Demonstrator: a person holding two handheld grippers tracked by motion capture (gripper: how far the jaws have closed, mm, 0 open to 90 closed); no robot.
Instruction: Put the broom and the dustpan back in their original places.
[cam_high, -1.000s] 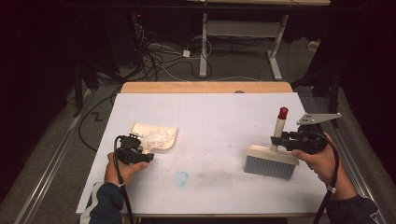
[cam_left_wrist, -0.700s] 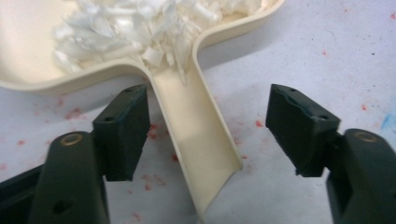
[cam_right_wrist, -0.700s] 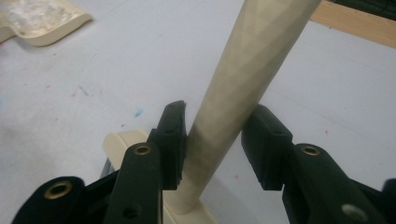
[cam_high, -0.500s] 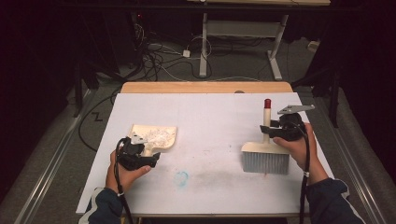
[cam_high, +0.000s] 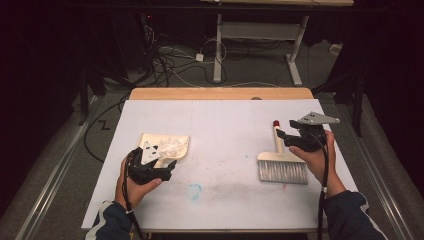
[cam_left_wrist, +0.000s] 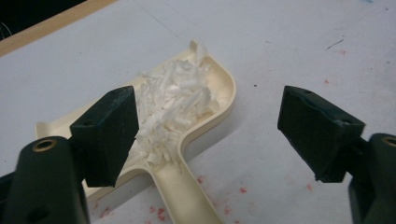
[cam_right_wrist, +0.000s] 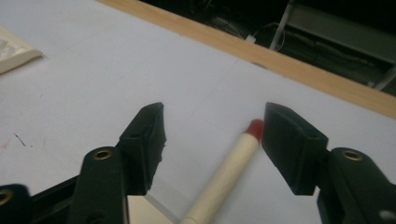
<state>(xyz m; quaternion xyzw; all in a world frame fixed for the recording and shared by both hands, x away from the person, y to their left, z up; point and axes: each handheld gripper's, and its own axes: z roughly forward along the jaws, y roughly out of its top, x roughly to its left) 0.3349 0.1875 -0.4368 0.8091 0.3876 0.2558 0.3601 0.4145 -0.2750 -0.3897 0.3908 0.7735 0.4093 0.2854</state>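
Note:
A cream dustpan (cam_high: 170, 142) holding a pile of white shreds (cam_left_wrist: 177, 100) lies on the left of the white table. Its handle (cam_left_wrist: 182, 191) runs between the jaws of my left gripper (cam_high: 162, 165) (cam_left_wrist: 210, 100), which have just been opening and stand wide, clear of it. On the right lies a brush (cam_high: 282, 170) with grey bristles. Its wooden handle (cam_right_wrist: 224, 177), tipped in red, rests flat on the table. My right gripper (cam_high: 281, 138) (cam_right_wrist: 215, 114) has just been opening too; the handle lies between its jaws, closer to the right one.
The white table cover (cam_high: 225, 120) ends at a wooden strip (cam_high: 220, 93) along the far edge. A blue smudge (cam_high: 194, 190) marks the front middle. Red specks (cam_left_wrist: 243, 190) dot the surface by the dustpan handle. Cables and a desk frame (cam_high: 220, 45) lie on the floor beyond.
The right hand moved left and lowered the brush, whose handle went from raised to flat on the table, and its jaws opened. The left jaws let go of the dustpan handle.

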